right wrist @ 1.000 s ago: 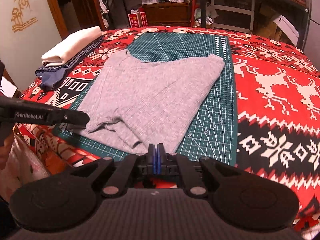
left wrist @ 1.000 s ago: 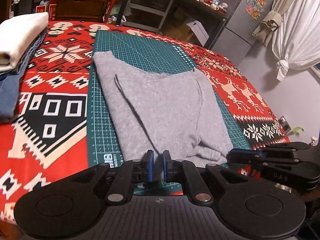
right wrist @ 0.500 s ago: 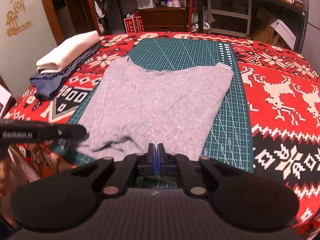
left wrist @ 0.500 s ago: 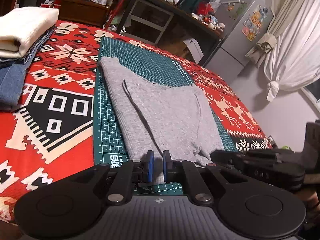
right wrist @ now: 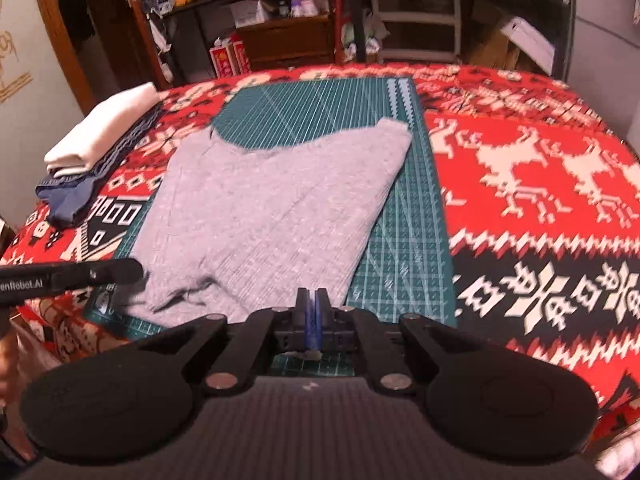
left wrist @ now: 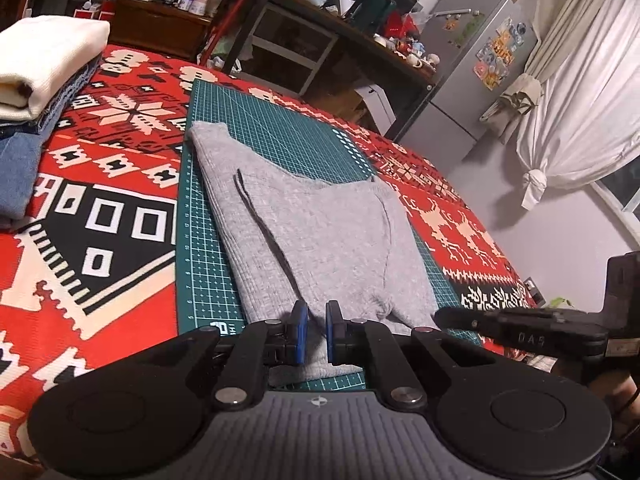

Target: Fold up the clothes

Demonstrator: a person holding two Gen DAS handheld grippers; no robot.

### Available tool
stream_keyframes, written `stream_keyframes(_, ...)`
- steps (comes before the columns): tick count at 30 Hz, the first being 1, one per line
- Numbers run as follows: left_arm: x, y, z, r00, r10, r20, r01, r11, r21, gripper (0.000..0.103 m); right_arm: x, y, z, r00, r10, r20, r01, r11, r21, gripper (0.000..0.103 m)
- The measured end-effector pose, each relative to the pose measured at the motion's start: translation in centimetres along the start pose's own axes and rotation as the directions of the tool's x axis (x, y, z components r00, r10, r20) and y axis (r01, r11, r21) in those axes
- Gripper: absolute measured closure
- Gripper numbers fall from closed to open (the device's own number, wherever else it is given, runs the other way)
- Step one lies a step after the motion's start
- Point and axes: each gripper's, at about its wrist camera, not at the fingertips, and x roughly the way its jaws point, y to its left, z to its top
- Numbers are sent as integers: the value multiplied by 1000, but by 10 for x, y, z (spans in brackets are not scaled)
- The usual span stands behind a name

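left gripper [left wrist: 316,338]: blue-padded jaws stand a narrow gap apart at the near hem of the grey garment, cloth showing between the pads; whether they pinch it i cannot tell.
right gripper [right wrist: 311,322]: jaws pressed together with no gap showing, at the near edge of the garment; a scrap of pale cloth shows just below them, but a grip on the garment cannot be confirmed.
grey garment [left wrist: 320,240]: soft ribbed knit, laid flat and partly folded on the cutting mat, near hem rumpled into small creases, a curved neckline at the far end.
cutting mat [left wrist: 200,240]: dark green, flat, printed with a white grid and ruler marks, lying on the blanket.
blanket [right wrist: 540,200]: red, black and cream woven pattern with reindeer and snowflakes.
folded stack [right wrist: 100,140]: a cream knit on top of blue cloth, on the blanket's far left, well apart from the garment.
shelves [right wrist: 416,28]: far behind, cluttered with boxes and bottles.
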Motion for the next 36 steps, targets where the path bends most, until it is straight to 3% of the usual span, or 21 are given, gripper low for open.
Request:
stream_keyframes(6,-4,9,1,1000,19,8,-19,999,-26,96,-7,5,-11,999,11,-41,-12,999,-30,101)
stream_keyframes(15,-17,33,5,998,64,-2,-64,983,-173,94,-18,-20,-10,1000,-18,4,17,993,120,100)
stream_keyframes(17,-15,26,4,996,85,-26,-88,986,-141,92,-17,-23,-10,1000,-13,3,13,992,129,98)
stream_keyframes(19,-13,17,2,993,107,-46,-111,989,-96,92,-16,-22,-11,1000,-8,2,8,993,122,86)
stream_keyframes(22,-10,2,-1,987,141,-74,-143,989,-27,86,-13,-19,-12,1000,-15,-2,15,995,100,86)
stream_keyframes(28,-6,-22,-5,965,243,-101,-233,967,105,86,-10,-15,-12,1000,5,-2,-5,994,105,86)
stream_keyframes(33,-2,-28,-6,953,286,-102,-269,951,156,89,-3,-9,-12,1000,-1,-10,2,996,94,86)
stream_keyframes(36,-1,-34,-8,949,300,-103,-277,942,188,96,-3,-4,-12,1000,2,-9,-1,998,67,97)
